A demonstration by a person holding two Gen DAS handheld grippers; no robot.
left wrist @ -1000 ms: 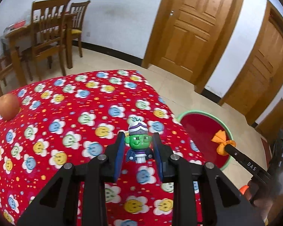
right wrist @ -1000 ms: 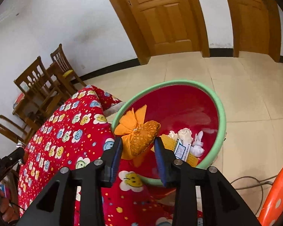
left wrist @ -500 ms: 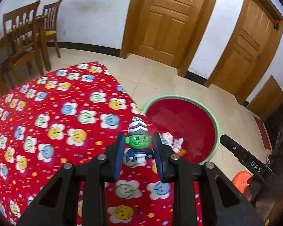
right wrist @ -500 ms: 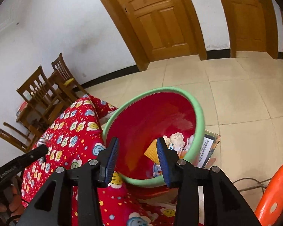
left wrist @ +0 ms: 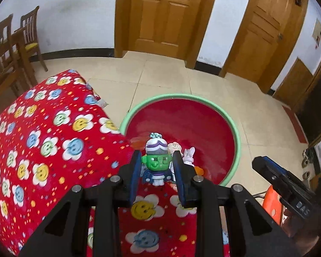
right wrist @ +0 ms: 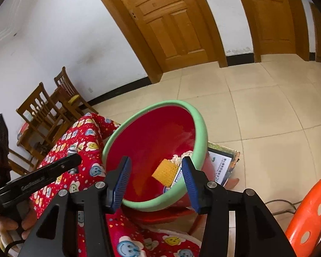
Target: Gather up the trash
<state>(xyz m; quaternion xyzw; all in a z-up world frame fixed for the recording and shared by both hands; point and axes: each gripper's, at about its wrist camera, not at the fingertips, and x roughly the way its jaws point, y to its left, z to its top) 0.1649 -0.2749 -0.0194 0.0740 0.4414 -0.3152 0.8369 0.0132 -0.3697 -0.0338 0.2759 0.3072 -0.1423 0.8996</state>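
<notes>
Two jaws pinch the green figurine [left wrist: 156, 162] (right jaws opening, empty); released early, it misses the basin [left wrist: 235, 128].

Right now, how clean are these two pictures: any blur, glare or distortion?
Left wrist view: strong fisheye bend with dark corners; the tablecloth is motion-smeared, while the green-faced figure between the fingers is sharp. Right wrist view: door frames bow, the basin is slightly soft, daylight is even, no glare.
</notes>
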